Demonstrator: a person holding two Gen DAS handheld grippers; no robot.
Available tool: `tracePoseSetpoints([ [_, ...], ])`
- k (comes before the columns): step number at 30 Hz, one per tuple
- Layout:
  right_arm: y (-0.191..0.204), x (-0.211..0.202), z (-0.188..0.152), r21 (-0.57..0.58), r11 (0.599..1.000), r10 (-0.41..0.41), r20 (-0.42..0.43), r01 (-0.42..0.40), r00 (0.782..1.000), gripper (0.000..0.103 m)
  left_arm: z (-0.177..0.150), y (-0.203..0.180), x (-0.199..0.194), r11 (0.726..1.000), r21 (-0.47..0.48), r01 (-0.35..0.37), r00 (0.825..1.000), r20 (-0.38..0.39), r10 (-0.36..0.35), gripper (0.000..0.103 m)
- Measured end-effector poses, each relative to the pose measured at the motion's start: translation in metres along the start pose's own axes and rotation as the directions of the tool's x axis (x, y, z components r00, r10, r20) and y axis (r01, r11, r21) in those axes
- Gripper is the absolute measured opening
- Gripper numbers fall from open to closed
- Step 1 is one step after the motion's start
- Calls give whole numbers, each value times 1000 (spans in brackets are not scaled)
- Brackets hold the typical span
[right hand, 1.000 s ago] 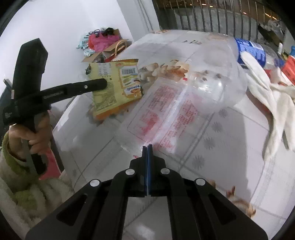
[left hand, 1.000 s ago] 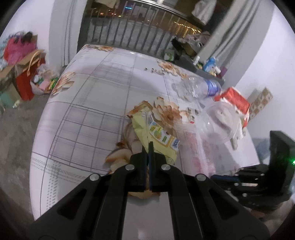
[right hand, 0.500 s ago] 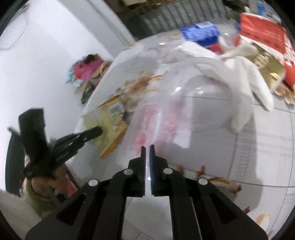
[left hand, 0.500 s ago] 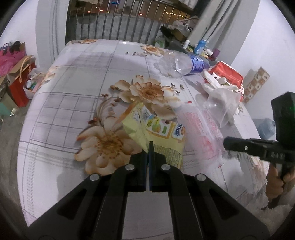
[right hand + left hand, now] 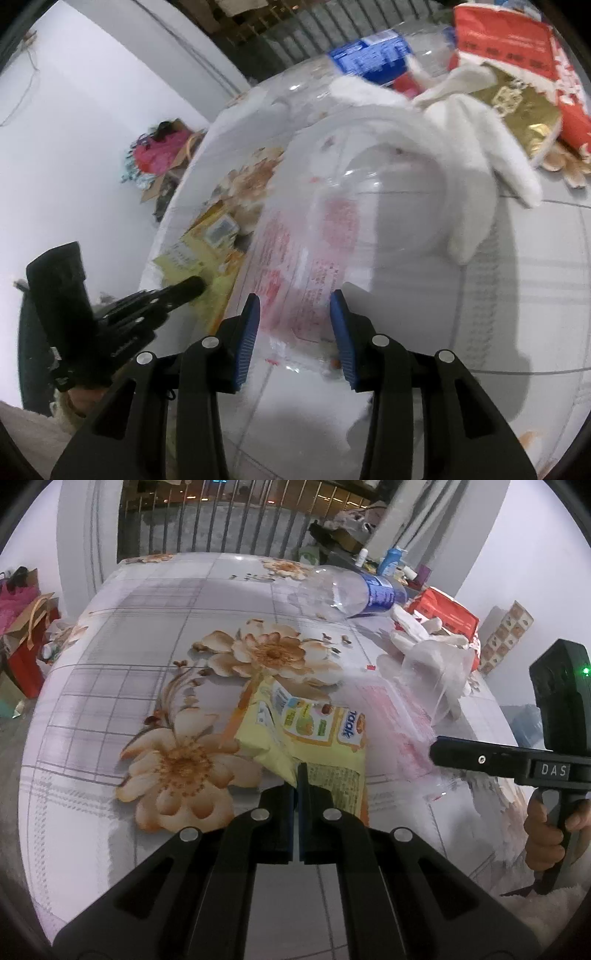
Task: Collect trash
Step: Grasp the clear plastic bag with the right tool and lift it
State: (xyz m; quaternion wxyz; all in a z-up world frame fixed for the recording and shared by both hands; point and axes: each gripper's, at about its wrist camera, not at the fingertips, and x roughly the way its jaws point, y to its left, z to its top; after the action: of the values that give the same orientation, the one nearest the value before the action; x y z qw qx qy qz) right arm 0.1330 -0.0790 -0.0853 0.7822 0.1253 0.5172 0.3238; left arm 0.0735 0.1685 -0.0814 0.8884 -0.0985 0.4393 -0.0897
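Note:
A yellow snack wrapper lies on the flowered tablecloth, and my left gripper is shut on its near corner. From the right wrist the same wrapper shows under the left gripper. To its right lies a clear plastic bag with red print. My right gripper is opening, and the near end of the clear bag lies between its blue pads without being pressed. The right gripper reaches in from the right, held by a hand.
An empty clear bottle with a blue label lies at the far right of the table. Near it are crumpled white tissues and a red packet. Bags and boxes stand on the floor to the left.
The right gripper's jaws went from shut to apart over the clear bag, and that wrist rolled. The left gripper stayed shut on the yellow wrapper and shifted across the table.

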Motion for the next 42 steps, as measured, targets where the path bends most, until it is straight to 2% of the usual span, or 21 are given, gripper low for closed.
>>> tracePoseSetpoints([
  [5,4,4,0,15,999,48,-19,-48,999,39,0,-3,2,1000,10,5,1000,-2,-5,0],
  [11,-6,10,-2,105,974,206,-36,-201,978,39,1,-6,4,999,20,26,1000,-3,-26,0],
  [16,-5,15,0,122,967,230,-31,-225,973,39,1,-8,5,999,30,33,999,-3,-33,0],
  [23,5,9,3,51,988,144,6,-144,990,39,1,-4,3,997,-6,73,997,3,-73,0],
  [29,45,0,2,-174,984,43,70,-31,997,40,0,-3,1,993,-24,115,993,16,-115,0],
  [32,68,8,0,-324,944,-37,75,59,997,49,1,-1,3,991,-37,125,992,10,-125,0],
  [33,78,13,-3,-399,912,-68,79,94,995,52,1,0,4,991,-41,127,992,6,-127,0],
  [38,90,33,-8,-567,808,-148,63,157,987,55,0,6,5,987,-69,143,990,-1,-144,0],
  [40,86,41,-6,-582,797,-165,47,161,985,55,1,7,6,987,-73,146,989,0,-147,0],
  [42,79,46,-3,-570,809,-164,22,147,986,55,1,8,7,986,-77,148,989,2,-148,0],
])
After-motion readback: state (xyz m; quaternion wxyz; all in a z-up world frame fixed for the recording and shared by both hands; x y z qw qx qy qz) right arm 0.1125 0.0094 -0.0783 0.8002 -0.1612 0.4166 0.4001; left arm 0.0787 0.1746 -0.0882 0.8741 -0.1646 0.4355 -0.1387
